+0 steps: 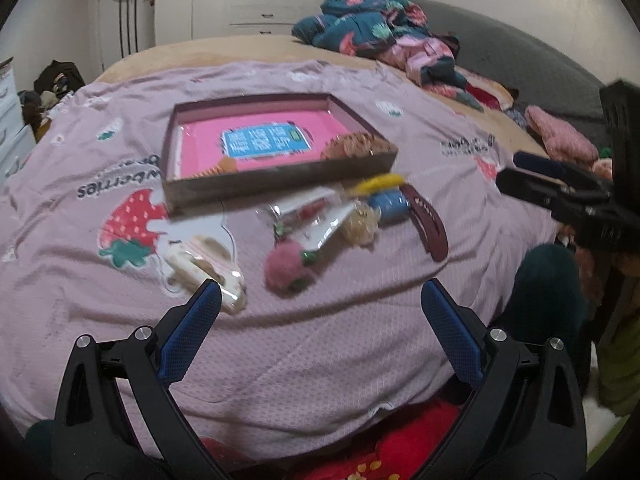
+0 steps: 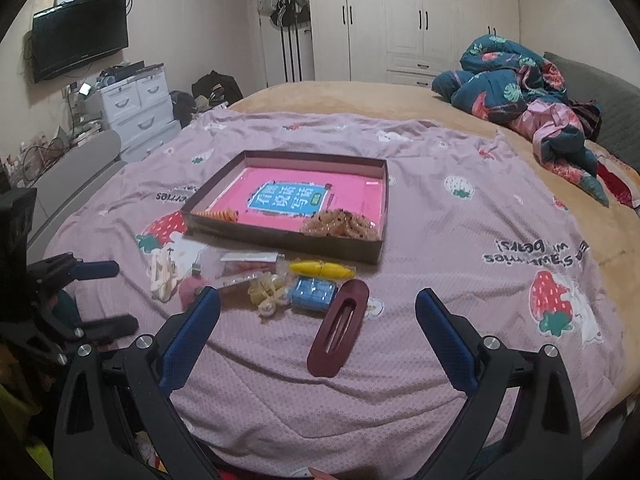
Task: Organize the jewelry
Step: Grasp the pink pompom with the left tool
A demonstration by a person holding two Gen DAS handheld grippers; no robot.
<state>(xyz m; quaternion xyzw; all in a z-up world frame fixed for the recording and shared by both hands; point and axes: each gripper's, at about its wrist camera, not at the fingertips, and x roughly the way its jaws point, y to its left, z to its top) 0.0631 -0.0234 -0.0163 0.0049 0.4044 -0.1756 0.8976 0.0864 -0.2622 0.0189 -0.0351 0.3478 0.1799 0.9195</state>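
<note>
Presently both tongs, left gripper (image 1: pixel 320 300) and right gripper (image 2: pixel 318 306), hover spread and empty; maroon hair clip (image 2: pixel 338 332) lies just ahead of the right, shallow box (image 2: pixel 280 236) beyond—pickup seems next.

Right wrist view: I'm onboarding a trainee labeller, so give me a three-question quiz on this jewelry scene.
1. True or false: the dark red hair clip lies inside the shallow box.
2. Which lies nearest the yellow clip? A) the blue packet B) the white claw clip C) the orange spiral tie
3. Fill in: both the left hand-held gripper and the right hand-held gripper are ____.

Key: 1 false, it lies on the bedspread in front of the box; 2 A; 3 open, holding nothing.
</note>
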